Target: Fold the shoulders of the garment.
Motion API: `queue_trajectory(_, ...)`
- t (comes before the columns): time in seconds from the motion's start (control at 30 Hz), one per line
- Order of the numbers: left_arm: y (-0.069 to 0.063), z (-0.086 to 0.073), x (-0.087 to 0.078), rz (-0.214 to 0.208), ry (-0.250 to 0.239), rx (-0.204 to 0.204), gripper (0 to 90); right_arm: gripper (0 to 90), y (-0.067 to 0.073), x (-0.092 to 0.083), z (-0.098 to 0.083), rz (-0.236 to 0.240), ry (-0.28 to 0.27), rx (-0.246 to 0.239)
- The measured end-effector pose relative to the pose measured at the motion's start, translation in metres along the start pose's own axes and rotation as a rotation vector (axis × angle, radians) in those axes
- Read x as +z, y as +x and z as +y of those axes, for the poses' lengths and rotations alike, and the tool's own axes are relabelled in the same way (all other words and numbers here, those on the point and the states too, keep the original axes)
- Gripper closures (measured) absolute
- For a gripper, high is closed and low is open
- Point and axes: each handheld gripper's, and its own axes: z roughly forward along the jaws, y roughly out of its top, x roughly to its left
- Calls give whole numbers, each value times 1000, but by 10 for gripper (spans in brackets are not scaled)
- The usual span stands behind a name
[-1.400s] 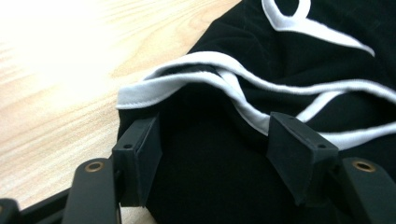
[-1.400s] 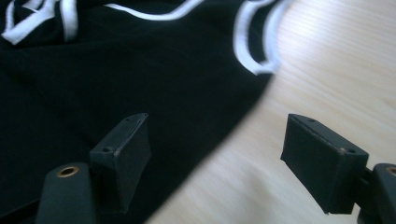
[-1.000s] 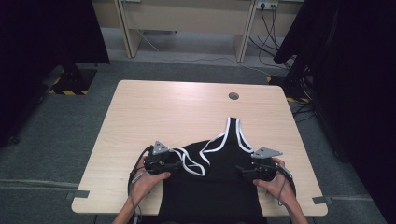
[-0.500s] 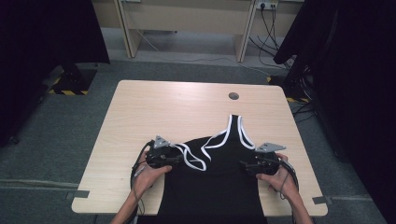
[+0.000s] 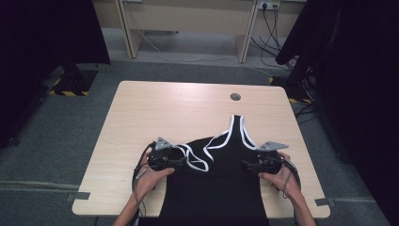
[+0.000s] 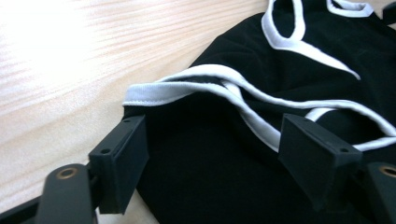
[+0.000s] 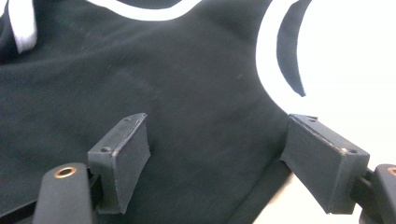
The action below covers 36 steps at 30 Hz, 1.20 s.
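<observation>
On the table (image 5: pixel 141 122), both grippers gape over an apparently unlabelled black top (image 5: pixel 214 179).

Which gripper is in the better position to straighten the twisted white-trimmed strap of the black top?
Left. The left gripper stands open right beside the twisted strap of the black top. The right gripper is at the opposite edge, over plain fabric.

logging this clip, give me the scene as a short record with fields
surface: wooden table
item: black top with white trim, lying flat, hem over the near edge
left gripper: at the top's left side, jaws just been opening, cloth between them, not pinched
right gripper: at the top's right side, jaws apart over the cloth
</observation>
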Motion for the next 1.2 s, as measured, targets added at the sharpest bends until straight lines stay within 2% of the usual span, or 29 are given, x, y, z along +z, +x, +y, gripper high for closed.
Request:
queue_trajectory(0.23, -6, -7, -10, -3, 35, 29, 152, 238, -5, 3, 6, 1, -8, 12)
queue_trajectory(0.43, -5, -16, -20, 18, 30, 35, 121, 245, -9, 6, 15, -4, -17, 17)
queue_trajectory(0.6, -5, -24, -25, 12, 33, 38, 103, 249, -10, 9, 24, -8, -18, 10)
queue_trajectory(0.77, -6, -31, -30, 27, 40, 61, 81, 252, -14, 13, 32, -10, -19, 15)
queue_trajectory(0.9, -6, -35, -34, 34, 43, 74, 66, 253, -18, 18, 41, -17, -29, 15)
queue_trajectory(1.0, -6, -37, -37, 35, 34, 61, 51, 252, -22, 23, 47, -23, -27, 12)
queue_trajectory(1.13, -7, -40, -40, 53, 48, 75, 29, 243, -28, 32, 54, -18, -21, -11)
queue_trajectory(1.2, -7, -42, -42, 48, 57, 72, 27, 243, -32, 37, 58, -24, -18, 0)
